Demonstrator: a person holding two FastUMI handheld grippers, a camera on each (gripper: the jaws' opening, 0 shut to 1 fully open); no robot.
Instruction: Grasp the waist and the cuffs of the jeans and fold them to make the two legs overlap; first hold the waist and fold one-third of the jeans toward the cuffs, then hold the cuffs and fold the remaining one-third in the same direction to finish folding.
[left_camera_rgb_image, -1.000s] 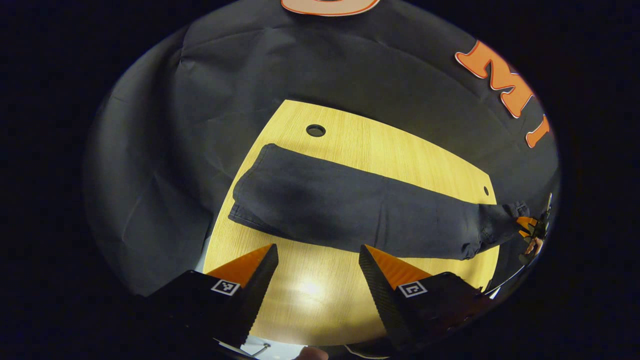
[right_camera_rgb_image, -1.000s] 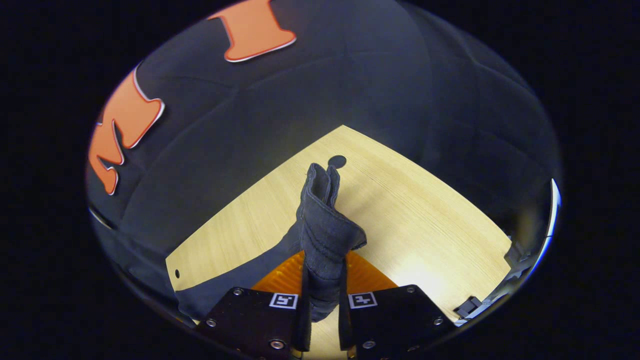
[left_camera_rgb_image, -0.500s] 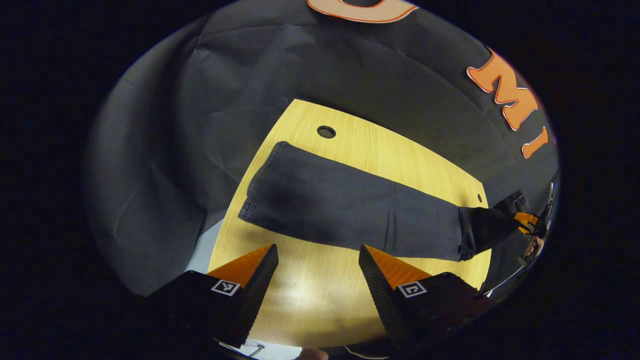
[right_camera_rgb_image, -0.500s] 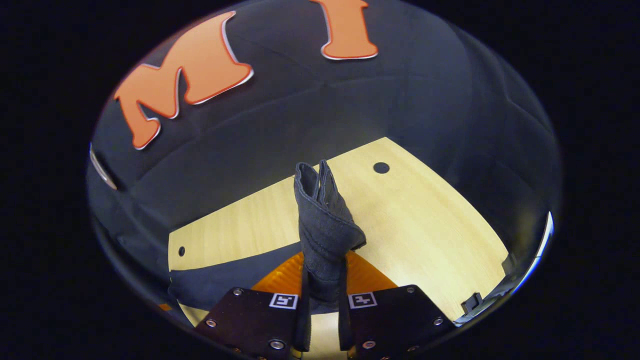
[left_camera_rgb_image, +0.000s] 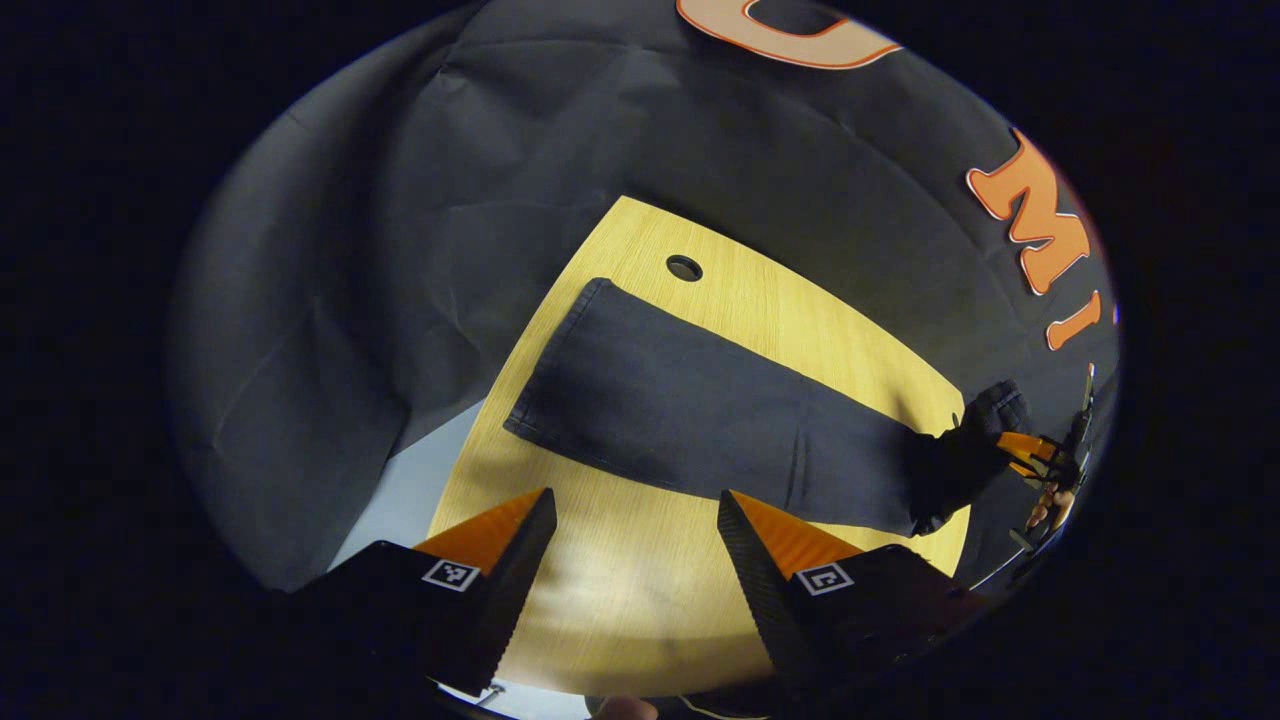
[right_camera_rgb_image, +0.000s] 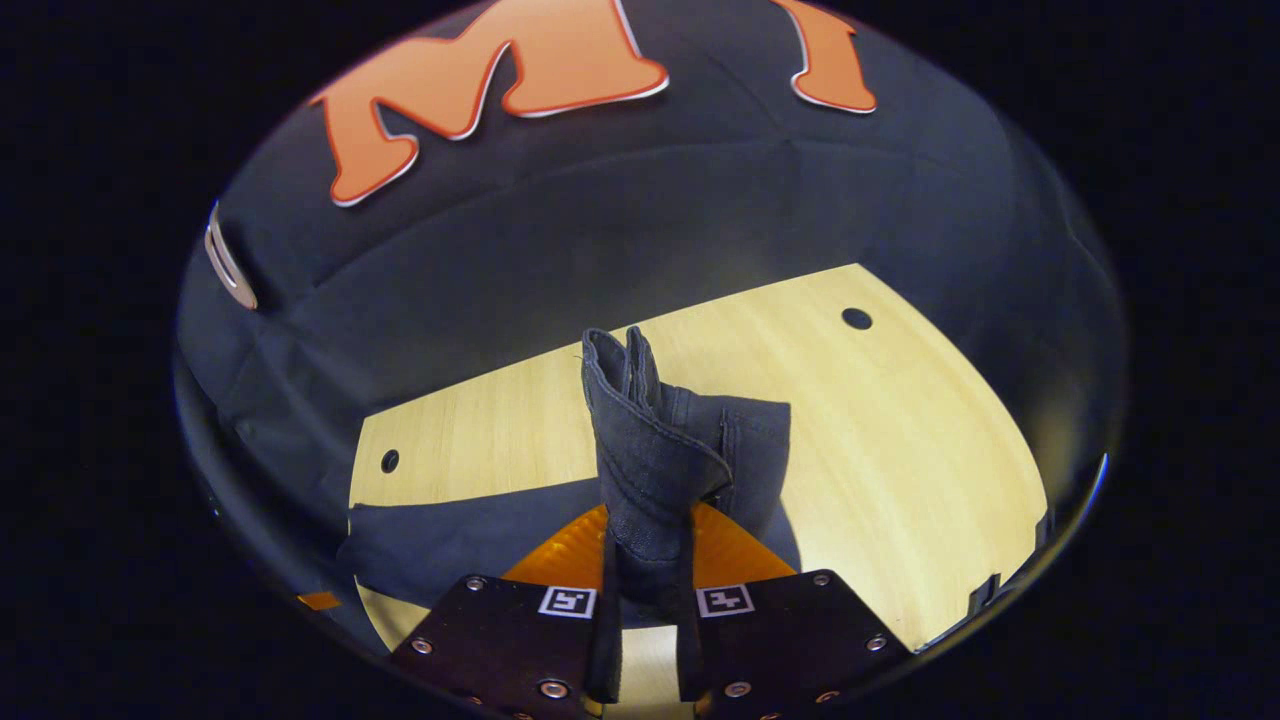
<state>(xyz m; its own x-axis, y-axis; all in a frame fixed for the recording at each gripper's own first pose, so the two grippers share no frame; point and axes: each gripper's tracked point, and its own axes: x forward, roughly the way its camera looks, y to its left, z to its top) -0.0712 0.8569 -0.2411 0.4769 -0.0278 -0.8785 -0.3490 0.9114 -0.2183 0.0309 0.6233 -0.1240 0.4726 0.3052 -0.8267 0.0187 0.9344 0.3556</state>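
Jeans: dark, legs overlapped, lying flat and lengthwise on the table; one end bunched and lifted at the far right edge.
Left tongs: open, nothing between the fingers; held above bare table, near the long edge of the jeans, not touching them.
Right tongs: closed on the bunched end of the jeans; cloth stands up between the fingers in thick stitched folds. In the left gripper view these tongs sit at the far right with a hand behind them.
Surroundings: round hole in the table just beyond the far corner of the jeans; a small hole near the other table end; black cloth wall behind.
Obstructions: held cloth hides the table straight ahead of the right tongs.
Change since 0.5 s ago: jeans pulled straighter and flatter; in the right gripper view a further flap of denim now shows behind the gripped bunch, and the round hole has shifted right. Left tongs unchanged, still open.
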